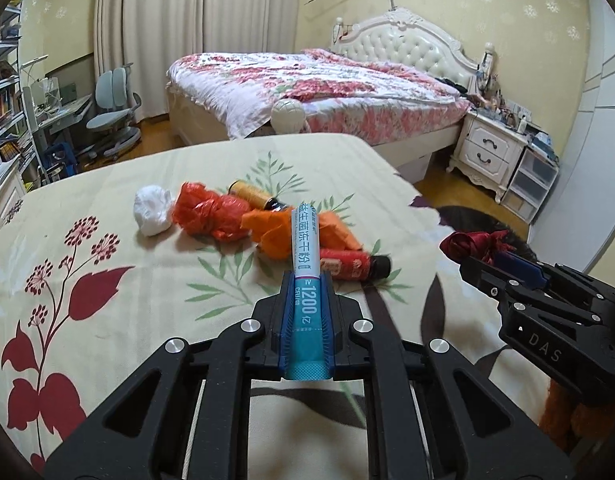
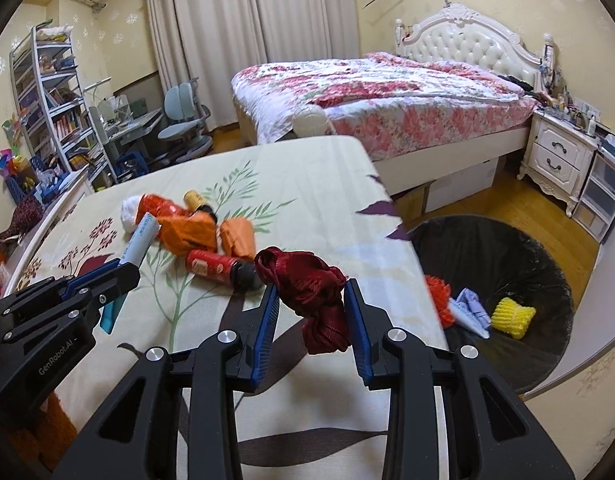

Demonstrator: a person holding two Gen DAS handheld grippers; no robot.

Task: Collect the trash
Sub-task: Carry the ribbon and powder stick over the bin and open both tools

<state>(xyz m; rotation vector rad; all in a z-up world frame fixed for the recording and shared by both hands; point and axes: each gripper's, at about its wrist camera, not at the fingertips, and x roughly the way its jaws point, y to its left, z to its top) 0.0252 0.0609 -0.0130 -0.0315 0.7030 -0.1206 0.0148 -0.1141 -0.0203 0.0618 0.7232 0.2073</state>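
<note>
The left gripper (image 1: 305,280) is clamped on a blue-and-white sachet (image 1: 305,264) above the table (image 1: 107,300). 1 pile of wrappers (image 1: 227,216) lies beyond it. The right gripper (image 2: 311,308) pinches a dark red cloth (image 2: 307,292) beside the black bin (image 2: 507,240).

A home bedroom, tufted-headboard bed (image 2: 387,108) under a floral quilt, white nightstand (image 2: 555,156), long curtains (image 2: 243,20), desk chair (image 2: 183,120), crowded bookshelf (image 2: 51,108), patterned wallpaper, wood floor

Two handheld grippers, black w/ blue pads.
Left gripper (image 1: 305,320), right gripper (image 2: 311,328): silver screws showing on linkages; "DAS", "GenRobot.AI" markings reading white.
</note>
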